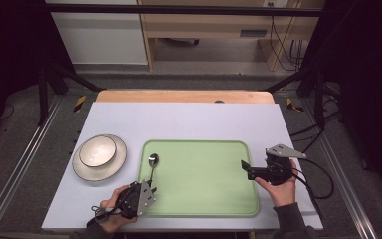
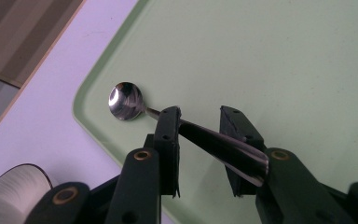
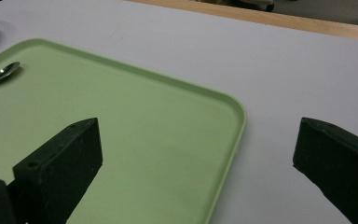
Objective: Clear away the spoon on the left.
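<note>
A: Where do we have the spoon?

B: We see it lying on the green tray, near the tray's left edge, with its bowl pointing away from us and its handle running back toward the left claw.

A: And are we gripping it?

B: No. In the left gripper view the handle passes between our two jaws, slanting across the gap, but there is daylight on both sides where the pads face it. The left claw stands a little way open around the handle, not pressing on it.

A: What about our right claw?

B: We hold it over the tray's right edge, jaws spread wide, with nothing between them. In its own view one jaw sits over the tray and the other over the pale counter.

A: Anything else we should note?

B: On the counter to the left of the tray stands a white bowl on a plate, well apart from both claws and just beside the tray's left rim.
</note>
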